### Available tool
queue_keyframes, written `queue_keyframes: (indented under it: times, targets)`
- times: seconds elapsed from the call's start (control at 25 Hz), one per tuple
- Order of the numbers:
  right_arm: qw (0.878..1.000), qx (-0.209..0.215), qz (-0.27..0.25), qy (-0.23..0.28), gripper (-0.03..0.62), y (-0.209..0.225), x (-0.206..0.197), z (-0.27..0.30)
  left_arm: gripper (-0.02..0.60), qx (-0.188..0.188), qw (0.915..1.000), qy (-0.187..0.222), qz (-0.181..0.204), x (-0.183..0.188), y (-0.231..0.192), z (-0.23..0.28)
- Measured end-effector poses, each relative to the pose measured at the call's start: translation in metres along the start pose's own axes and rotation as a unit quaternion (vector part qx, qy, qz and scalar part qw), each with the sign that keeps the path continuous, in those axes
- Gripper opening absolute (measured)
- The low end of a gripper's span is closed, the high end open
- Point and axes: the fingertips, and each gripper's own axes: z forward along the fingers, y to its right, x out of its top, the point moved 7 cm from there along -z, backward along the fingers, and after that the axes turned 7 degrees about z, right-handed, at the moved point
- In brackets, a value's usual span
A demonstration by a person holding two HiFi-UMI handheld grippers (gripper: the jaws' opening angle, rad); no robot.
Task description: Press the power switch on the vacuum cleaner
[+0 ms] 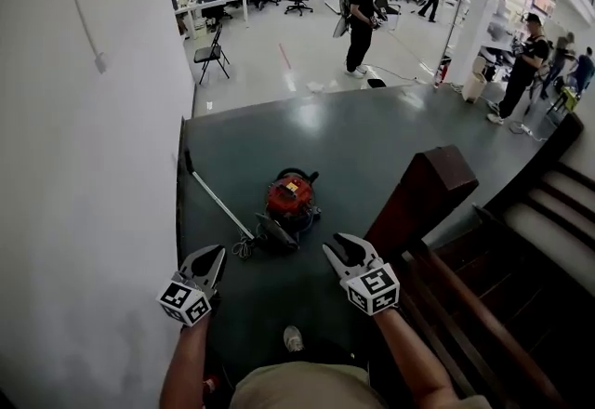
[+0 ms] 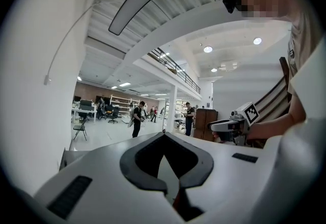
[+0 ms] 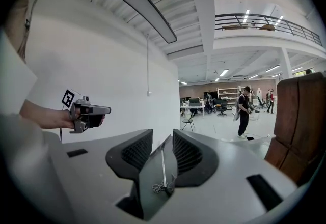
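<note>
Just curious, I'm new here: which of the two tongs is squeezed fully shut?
The left tongs: their tips meet, while the right tongs show a narrow empty gap.

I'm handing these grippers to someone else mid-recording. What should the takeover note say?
Left gripper: shut, empty.
Right gripper: jaws slightly apart, nothing between them.
Vacuum cleaner: on the dark floor ahead of both grippers, red top up. Its wand lies to its left, and the wooden stair post stands to its right.
Done: nothing yet; neither gripper touches the vacuum cleaner.
Left: lower a gripper to it, find the power switch (too small to make out here), and press it.
</note>
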Motion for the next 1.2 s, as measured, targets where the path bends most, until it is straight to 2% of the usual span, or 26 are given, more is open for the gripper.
queue_keyframes:
  times: [0.24, 0.44, 0.8, 0.96, 1.2]
  targets:
    - [1.0, -0.017, 0.005, -0.007, 0.11, 0.031, 0.004, 0.037, 0.003, 0.002, 0.9998, -0.014, -0.014, -0.014, -0.041, 0.042]
    - [0.999, -0.033, 0.012, -0.009, 0.11, 0.061, 0.007, 0.072, 0.003, -0.011, 0.9996, -0.021, -0.014, -0.017, -0.073, 0.081]
    - [0.999, -0.037, 0.005, -0.015, 0.11, 0.135, 0.023, 0.174, 0.003, -0.032, 0.9992, -0.026, -0.005, -0.016, -0.145, 0.164]
    - [0.999, -0.034, 0.004, -0.009, 0.11, 0.181, 0.031, 0.233, 0.003, -0.032, 0.9989, -0.033, 0.003, -0.017, -0.187, 0.216]
    - [0.999, -0.026, -0.003, -0.018, 0.111, 0.261, 0.056, 0.322, 0.003, -0.028, 0.9979, -0.058, 0.005, -0.006, -0.25, 0.32]
